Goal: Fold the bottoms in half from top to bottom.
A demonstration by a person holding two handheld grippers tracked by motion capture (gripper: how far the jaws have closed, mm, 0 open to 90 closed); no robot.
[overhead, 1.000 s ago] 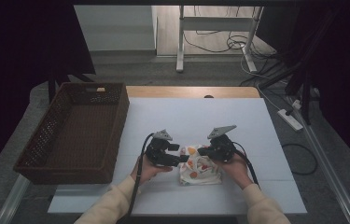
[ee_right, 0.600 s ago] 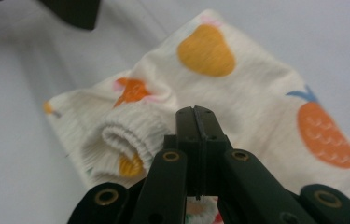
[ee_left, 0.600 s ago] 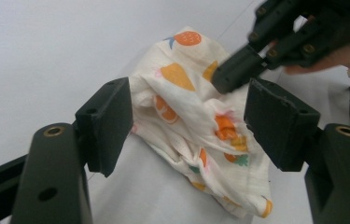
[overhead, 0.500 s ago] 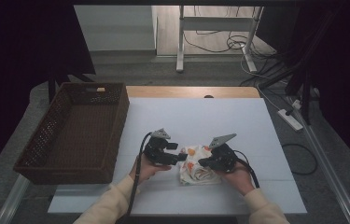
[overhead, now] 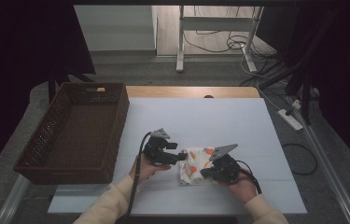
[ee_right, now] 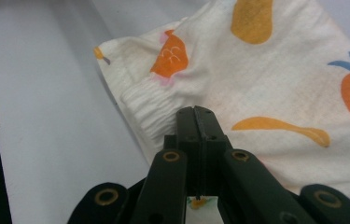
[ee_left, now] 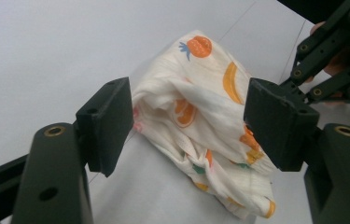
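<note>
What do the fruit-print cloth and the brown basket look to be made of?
Cloth: soft, thin woven fabric, probably cotton, matte; it crumples and has a gathered elastic edge. Basket: woven wicker or rattan-like strands, dark brown, going by the ribbed weave; could be plastic imitation.

I am working in a lab or recording workspace, not a home. Evidence follows. The table (overhead: 196, 112) is covered with a plain white sheet, with a wooden edge visible at its far side. Dark curtains (overhead: 23, 42) enclose the station on the left and right. Beyond the table, the metal legs of an adjustable stand (overhead: 212, 28) rest on a bare floor, with loose cables (overhead: 219, 44) running beneath it. A white power strip (overhead: 290, 119) lies on the grey floor to the right, beside a further looped cable (overhead: 303, 158). A single brown wicker basket (overhead: 77, 133) sits at the left table edge as a prop.
</note>
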